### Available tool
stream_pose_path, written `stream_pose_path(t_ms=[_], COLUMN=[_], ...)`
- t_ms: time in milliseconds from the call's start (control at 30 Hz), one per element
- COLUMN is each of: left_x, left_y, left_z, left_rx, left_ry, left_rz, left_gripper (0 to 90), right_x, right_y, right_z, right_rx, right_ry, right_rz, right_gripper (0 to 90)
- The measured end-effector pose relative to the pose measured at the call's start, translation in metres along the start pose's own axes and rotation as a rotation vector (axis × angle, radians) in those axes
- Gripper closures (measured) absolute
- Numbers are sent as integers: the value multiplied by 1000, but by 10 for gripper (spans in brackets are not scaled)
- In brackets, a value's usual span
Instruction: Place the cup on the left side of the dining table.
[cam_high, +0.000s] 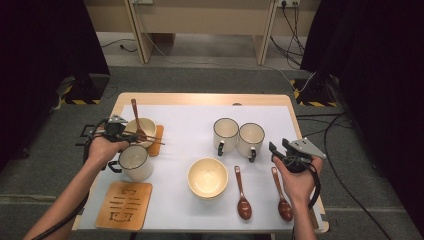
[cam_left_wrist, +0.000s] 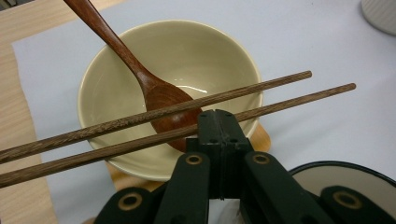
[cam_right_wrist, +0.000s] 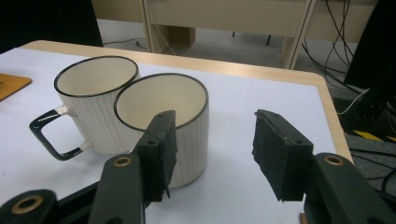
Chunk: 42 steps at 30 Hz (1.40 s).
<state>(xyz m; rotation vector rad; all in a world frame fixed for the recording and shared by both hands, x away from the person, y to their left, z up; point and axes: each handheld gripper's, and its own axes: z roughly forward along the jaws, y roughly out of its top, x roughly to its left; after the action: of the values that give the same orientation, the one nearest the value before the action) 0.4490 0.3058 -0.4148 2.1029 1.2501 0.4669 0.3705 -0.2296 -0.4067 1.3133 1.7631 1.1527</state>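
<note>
Resting across the rim of the cream bowl, the pair of wooden chopsticks lies directly ahead of the left gripper, whose black jaws are pressed together with nothing between them. In the left gripper view the jaw tips sit at 6 o'clock of the bowl, just under the nearer chopstick; contact cannot be confirmed. Both chopsticks are slim, round, dark brown sticks with visible grain, running roughly parallel from 8 o'clock to 2 o'clock. A reddish-brown wooden spoon stands in the bowl, its smooth handle leaning toward 11 o'clock. The bowl is glazed, glossy and round, and sits on a wooden coaster. A ribbed white mug with a dark rim stands at 5 o'clock of the gripper.

In the high view the left gripper lies at 9 o'clock of the table, which carries a pale sheet. The right gripper hovers at 3 o'clock with its jaws apart and empty, near two ribbed mugs that touch each other.
</note>
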Motion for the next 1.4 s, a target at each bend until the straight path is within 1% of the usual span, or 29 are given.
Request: stream_pose_path(t_ms=[267, 467, 600, 633, 733, 1000, 1033, 1100, 1133, 1167, 1200, 1233, 1267, 1400], left_x=[-1, -2, 0, 0, -1, 0, 3, 6, 8, 11, 11, 15, 16, 19], left_y=[2, 8, 12, 12, 13, 17, 20, 23, 26, 29, 29, 33, 35, 44], left_z=[8, 15, 21, 22, 23, 13, 9, 5, 4, 3, 3, 4, 6, 18], left_rx=[15, 32, 48, 50, 51, 19, -11, -38, -47, -64, -64, -78, -78, -53], left_ry=[-1, 8, 15, 8, 9, 9, 14, 23, 33, 46, 46, 71, 79, 103], left_rz=[0, 11, 10, 1, 6, 4, -1, -20, -26, -42, -42, -59, -69, -76], left_gripper=[891, 891, 891, 891, 890, 890, 889, 889, 888, 887, 878, 865, 862, 857], right_x=[0, -1, -1, -2, -2, -2, -1, 0, 0, 0, 0, 0, 0, 1], right_y=[0, 0, 0, 0, 0, 0, 0, 0, 0, 0, 0, 0, 0, -1], right_z=[-1, 0, -1, -1, -1, -1, 0, 0, 0, 0, 0, 0, 1, 2], right_rx=[2, 2, 4, 6, 2, 7, 3, 3, 3, 2, 2, 6, 5, 4], right_ry=[-2, -1, -4, -5, -5, -5, -4, -2, -1, 0, 0, 1, 1, 3], right_rz=[7, 3, 4, 5, 6, 6, 5, 5, 4, 4, 4, 5, 1, 0], right_gripper=[496, 496, 496, 496, 495, 495, 496, 495, 495, 495, 495, 495, 495, 495])
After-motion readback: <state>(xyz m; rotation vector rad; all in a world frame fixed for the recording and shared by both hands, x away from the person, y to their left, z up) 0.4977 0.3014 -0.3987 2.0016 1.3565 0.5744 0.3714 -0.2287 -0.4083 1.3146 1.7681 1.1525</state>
